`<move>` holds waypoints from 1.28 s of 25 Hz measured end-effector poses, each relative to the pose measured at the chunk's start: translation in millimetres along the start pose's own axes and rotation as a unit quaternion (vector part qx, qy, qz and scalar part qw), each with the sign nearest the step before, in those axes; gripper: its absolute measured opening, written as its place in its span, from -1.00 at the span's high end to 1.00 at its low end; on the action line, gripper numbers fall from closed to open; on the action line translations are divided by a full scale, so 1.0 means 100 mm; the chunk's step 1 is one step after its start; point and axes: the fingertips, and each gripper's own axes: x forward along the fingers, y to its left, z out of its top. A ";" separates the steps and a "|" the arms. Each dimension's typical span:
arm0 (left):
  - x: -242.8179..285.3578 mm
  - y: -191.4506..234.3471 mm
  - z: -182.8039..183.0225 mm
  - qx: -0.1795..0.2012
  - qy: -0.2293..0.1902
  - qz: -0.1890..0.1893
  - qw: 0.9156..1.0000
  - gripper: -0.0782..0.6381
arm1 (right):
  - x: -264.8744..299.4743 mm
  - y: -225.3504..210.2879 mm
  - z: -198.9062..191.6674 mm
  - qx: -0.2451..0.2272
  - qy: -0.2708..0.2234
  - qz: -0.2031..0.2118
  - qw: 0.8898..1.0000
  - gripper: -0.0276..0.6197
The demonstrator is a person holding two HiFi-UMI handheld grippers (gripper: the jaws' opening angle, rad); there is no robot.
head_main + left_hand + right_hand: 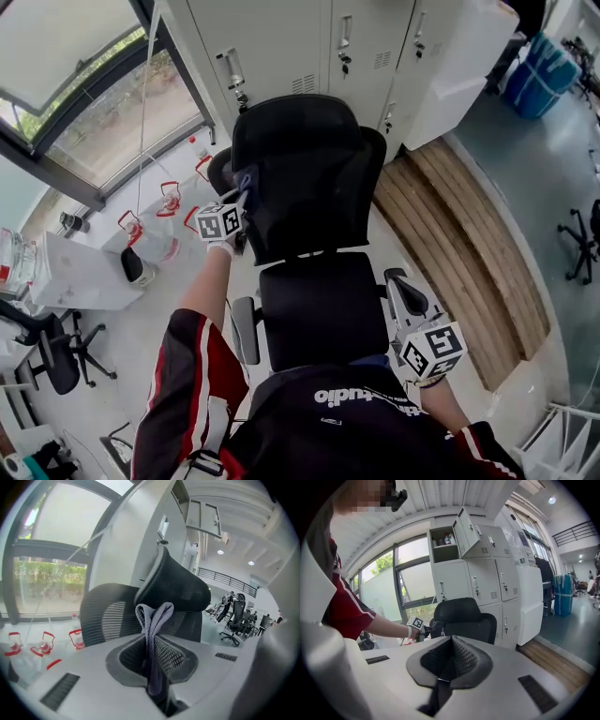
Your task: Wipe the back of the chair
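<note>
Closest in the head view, at its lower right beside the seat of the black chair (309, 178), the right gripper (451, 644) has its jaws pressed together with nothing between them. On an outstretched arm at the centre-left of that view, the left gripper (154, 641) pinches a grey cloth (153, 618), whose folded end sticks out past the jaws at the left edge of the backrest. The chair stands mid-frame, its seat toward the person, with white lockers (281, 42) behind it along the top.

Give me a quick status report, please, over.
Left gripper shut on grey cloth, beside black mesh chair back. Right gripper shut, empty, held low. White metal lockers stand close behind chair.
</note>
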 end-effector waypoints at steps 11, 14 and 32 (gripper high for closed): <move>-0.98 0.69 0.02 -0.051 -0.043 0.056 0.996 0.63 | 0.06 0.60 0.06 -0.017 -0.010 0.039 0.999 0.87; -1.26 0.71 0.09 -0.053 -0.057 0.064 0.995 0.63 | 0.05 0.75 0.11 -0.022 -0.019 0.054 0.998 0.87; -0.87 -0.80 -0.03 -0.062 -0.074 -0.027 0.995 0.63 | -0.19 0.49 0.21 -0.022 -0.053 0.071 0.996 0.87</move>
